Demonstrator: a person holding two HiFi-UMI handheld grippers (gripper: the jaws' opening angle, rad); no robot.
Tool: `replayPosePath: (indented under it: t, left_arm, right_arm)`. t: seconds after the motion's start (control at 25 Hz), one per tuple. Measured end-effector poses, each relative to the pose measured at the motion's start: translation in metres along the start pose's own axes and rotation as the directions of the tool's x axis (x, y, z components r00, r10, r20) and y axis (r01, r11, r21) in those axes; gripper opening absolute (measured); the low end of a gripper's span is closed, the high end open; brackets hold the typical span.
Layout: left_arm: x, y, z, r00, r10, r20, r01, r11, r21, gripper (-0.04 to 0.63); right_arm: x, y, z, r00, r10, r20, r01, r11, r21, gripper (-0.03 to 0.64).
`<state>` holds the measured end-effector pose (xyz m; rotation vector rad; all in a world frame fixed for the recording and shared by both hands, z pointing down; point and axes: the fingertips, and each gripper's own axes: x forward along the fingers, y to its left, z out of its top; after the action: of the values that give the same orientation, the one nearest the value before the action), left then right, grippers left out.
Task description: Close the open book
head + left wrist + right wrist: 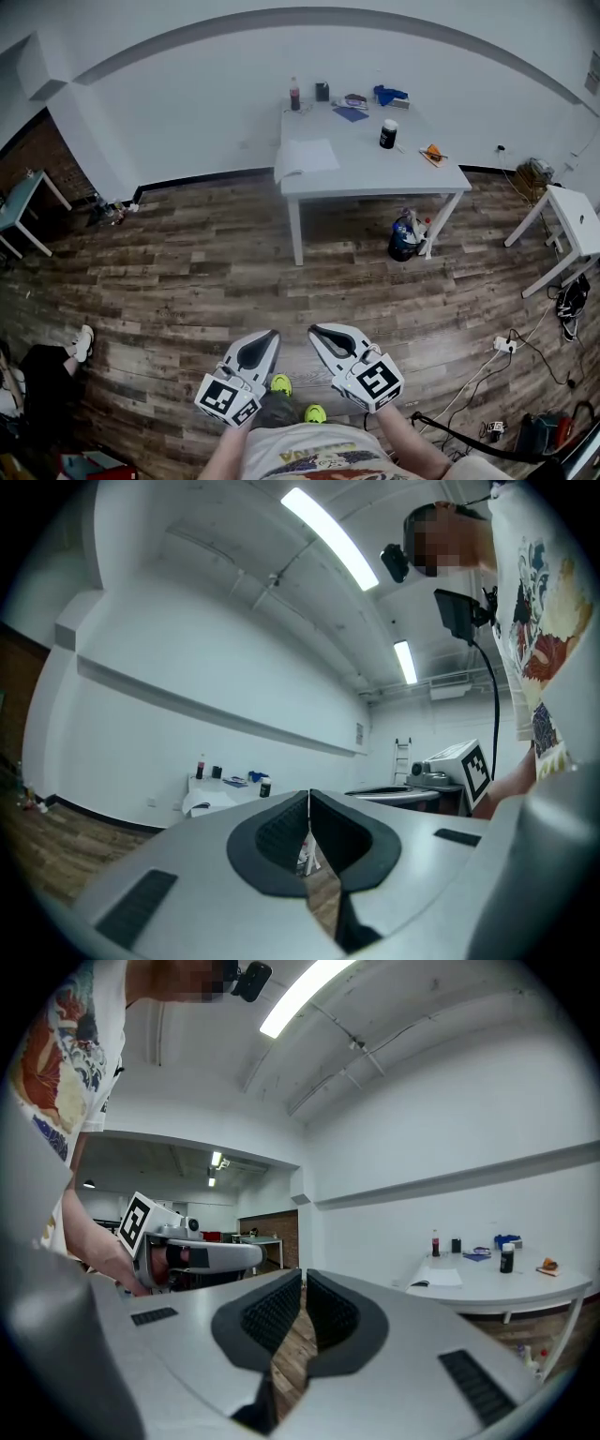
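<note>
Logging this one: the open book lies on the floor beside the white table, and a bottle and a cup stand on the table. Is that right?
Not quite. The head view shows the open book lying on the table, at its near left corner, not on the floor. The bottle and the cup do stand on the table.

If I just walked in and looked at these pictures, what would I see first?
Probably the left gripper and the right gripper, poking out side by side at the bottom of the head view, each with a black-and-white marker cube. Next comes the white table on the wooden floor, with the open book lying at its near left corner, well away from both grippers.
</note>
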<state>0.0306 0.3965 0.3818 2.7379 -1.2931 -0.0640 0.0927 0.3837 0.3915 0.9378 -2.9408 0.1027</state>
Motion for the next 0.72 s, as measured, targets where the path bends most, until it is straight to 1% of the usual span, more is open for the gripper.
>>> replayPosePath:
  t: [0.16, 0.32, 0.52, 0.72]
  left_arm:
    - [0.012, 0.017, 0.000, 1.000, 0.004, 0.003, -0.004, 1.000, -0.012, 0.014]
    - [0.034, 0.041, -0.002, 1.000, -0.012, -0.005, 0.012, 1.000, -0.022, 0.014]
    - [0.071, 0.085, 0.004, 0.999, -0.032, -0.003, 0.032, 0.999, -0.020, 0.014]
    - [0.115, 0.131, 0.019, 0.998, -0.063, 0.011, 0.063, 0.998, -0.023, 0.014]
  right_arm:
    - [0.017, -0.013, -0.002, 1.000, 0.004, -0.008, -0.004, 1.000, 0.007, 0.025]
    - [0.041, -0.033, -0.003, 1.000, 0.000, -0.016, 0.000, 1.000, 0.003, 0.025]
    - [0.079, -0.065, 0.004, 1.000, -0.019, -0.019, 0.019, 1.000, -0.006, 0.025]
    - [0.126, -0.105, 0.015, 0.998, -0.040, -0.039, 0.039, 0.999, -0.027, 0.025]
